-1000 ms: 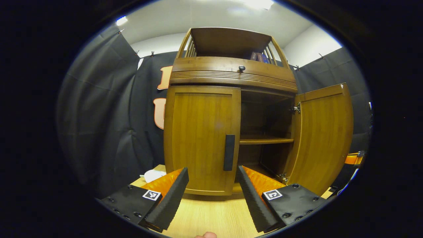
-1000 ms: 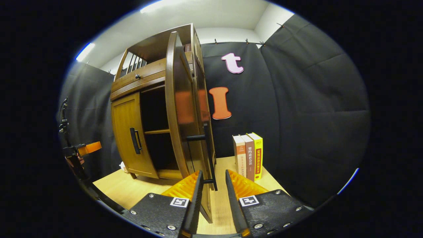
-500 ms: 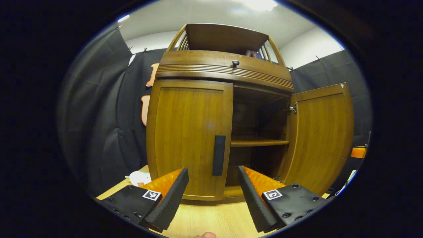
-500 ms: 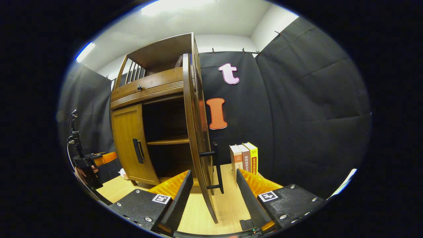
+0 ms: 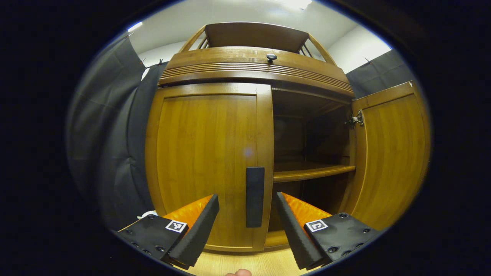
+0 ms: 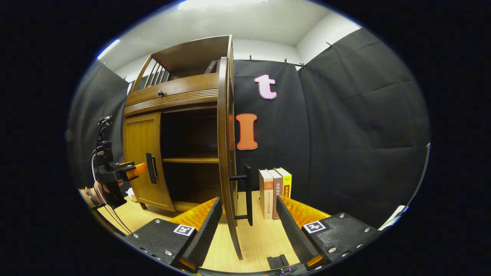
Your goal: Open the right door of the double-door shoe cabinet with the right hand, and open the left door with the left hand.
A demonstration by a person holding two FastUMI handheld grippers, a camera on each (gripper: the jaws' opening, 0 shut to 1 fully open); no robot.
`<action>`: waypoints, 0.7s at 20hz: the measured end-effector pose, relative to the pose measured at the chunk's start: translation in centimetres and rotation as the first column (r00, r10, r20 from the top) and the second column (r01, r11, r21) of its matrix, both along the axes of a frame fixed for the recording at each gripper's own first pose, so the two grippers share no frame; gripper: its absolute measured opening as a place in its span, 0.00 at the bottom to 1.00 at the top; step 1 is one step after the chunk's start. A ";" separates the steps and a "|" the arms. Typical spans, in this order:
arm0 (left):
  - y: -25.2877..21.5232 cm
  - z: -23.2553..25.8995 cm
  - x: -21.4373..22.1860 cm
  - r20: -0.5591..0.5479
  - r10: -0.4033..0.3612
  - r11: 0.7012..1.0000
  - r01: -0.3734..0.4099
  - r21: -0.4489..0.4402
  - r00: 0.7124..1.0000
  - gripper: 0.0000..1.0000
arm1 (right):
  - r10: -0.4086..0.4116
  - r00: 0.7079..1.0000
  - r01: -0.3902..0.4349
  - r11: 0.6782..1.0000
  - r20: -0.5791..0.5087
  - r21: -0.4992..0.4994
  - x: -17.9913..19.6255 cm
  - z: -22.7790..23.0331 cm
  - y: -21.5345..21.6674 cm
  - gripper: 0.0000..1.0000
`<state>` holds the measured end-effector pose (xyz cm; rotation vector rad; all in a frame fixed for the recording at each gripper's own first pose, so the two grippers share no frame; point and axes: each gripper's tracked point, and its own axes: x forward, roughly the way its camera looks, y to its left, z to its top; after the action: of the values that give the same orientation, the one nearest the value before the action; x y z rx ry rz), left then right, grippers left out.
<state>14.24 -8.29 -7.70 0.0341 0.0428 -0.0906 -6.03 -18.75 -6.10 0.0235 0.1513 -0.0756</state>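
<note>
Jaws of left gripper [image 5: 247, 226] spread apart, black handle [image 5: 255, 196] of left door [image 5: 207, 161] seen between them, not gripped. Left door shut. Jaws of right gripper [image 6: 248, 230] also apart, holding nothing; right door [image 6: 224, 153] swung open, its handle [image 6: 247, 193] just ahead. Cabinet [image 6: 180, 99] set on counter [image 6: 253, 241]; books [image 6: 274, 191] stood beside it.

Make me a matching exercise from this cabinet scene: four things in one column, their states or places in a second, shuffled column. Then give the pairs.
1. left door
2. right door
3. books
4. left gripper

A. swung open
B. standing upright on the tabletop
C. shut
D. open, fingers either side of a door handle

Pairs: 1-C, 2-A, 3-B, 4-D
</note>
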 end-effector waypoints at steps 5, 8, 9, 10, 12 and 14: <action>0.2 -0.6 2.7 0.004 0.012 1.000 -0.012 -0.012 1.000 0.98 | -0.001 0.999 0.000 1.000 0.034 0.018 0.9 1.2 0.7 0.87; 0.3 -0.8 4.2 0.014 0.010 1.000 -0.010 -0.005 1.000 0.98 | 0.003 1.000 -0.003 1.000 0.029 0.006 1.3 1.1 0.7 0.87; 0.4 -0.8 4.6 0.016 0.011 1.000 -0.011 -0.008 1.000 0.98 | 0.007 1.000 -0.007 1.000 0.031 0.004 1.4 1.2 0.9 0.94; 0.4 -1.1 4.9 0.013 0.012 1.000 -0.012 -0.012 1.000 0.97 | 0.010 0.999 -0.010 1.000 0.035 0.002 1.5 1.3 1.1 0.94; 0.8 -1.5 5.6 -0.001 0.024 0.999 -0.024 -0.023 1.000 0.97 | 0.012 0.999 -0.012 1.000 0.042 -0.005 1.6 1.6 1.2 0.87; 1.0 -1.8 6.3 -0.005 0.029 0.999 -0.029 -0.024 1.000 0.91 | 0.011 0.999 -0.010 1.000 0.051 -0.013 1.7 1.9 1.2 0.94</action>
<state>20.50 -7.25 -9.49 0.0091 0.0472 -0.0618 -4.32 -17.53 -4.24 0.0115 0.1003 -0.0656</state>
